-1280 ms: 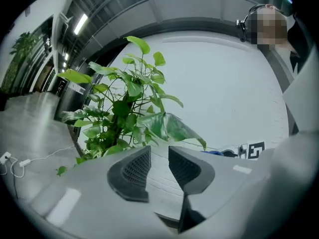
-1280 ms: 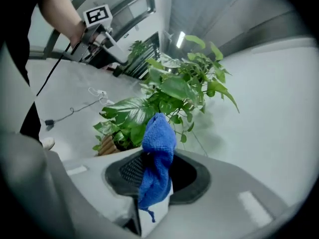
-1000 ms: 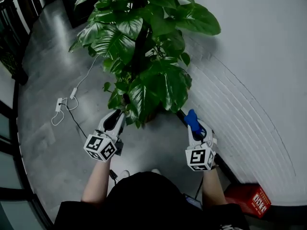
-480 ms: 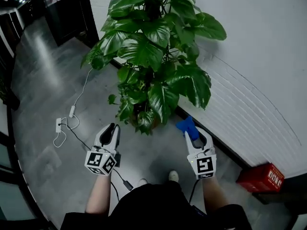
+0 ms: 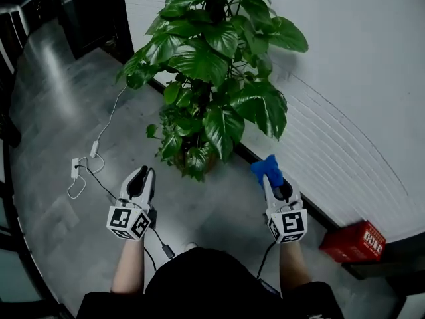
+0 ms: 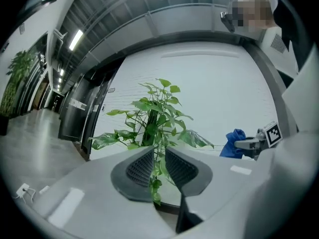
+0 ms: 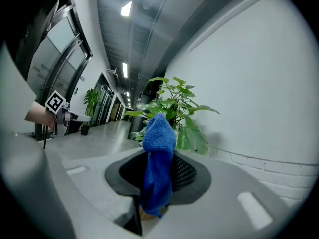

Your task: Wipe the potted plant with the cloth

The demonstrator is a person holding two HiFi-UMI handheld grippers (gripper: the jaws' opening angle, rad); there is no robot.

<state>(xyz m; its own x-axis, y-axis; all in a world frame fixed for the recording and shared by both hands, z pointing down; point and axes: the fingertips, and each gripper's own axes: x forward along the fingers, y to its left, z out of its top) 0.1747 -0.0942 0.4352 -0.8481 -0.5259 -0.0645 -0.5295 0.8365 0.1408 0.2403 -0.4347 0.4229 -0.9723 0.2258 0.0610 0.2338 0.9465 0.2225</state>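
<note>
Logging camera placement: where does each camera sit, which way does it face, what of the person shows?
Head view: on the head, facing steeply down at floor and potted plant; shows both forearms, left gripper, right gripper holding the blue cloth.
Left gripper view: on that gripper, level toward the plant; shows its open jaws.
Right gripper view: likewise toward the plant; jaws shut on the cloth.
Shared: each gripper view catches the other gripper.

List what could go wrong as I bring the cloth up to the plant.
1. The cloth is only pinched in the right tool, with its loose end sticking out. It could pull free on a leaf.
2. The left tool is open and empty, so an unsupported leaf of the plant might bend or tear.
3. A cable lies on the floor beside the plant and could snag a foot.
</note>
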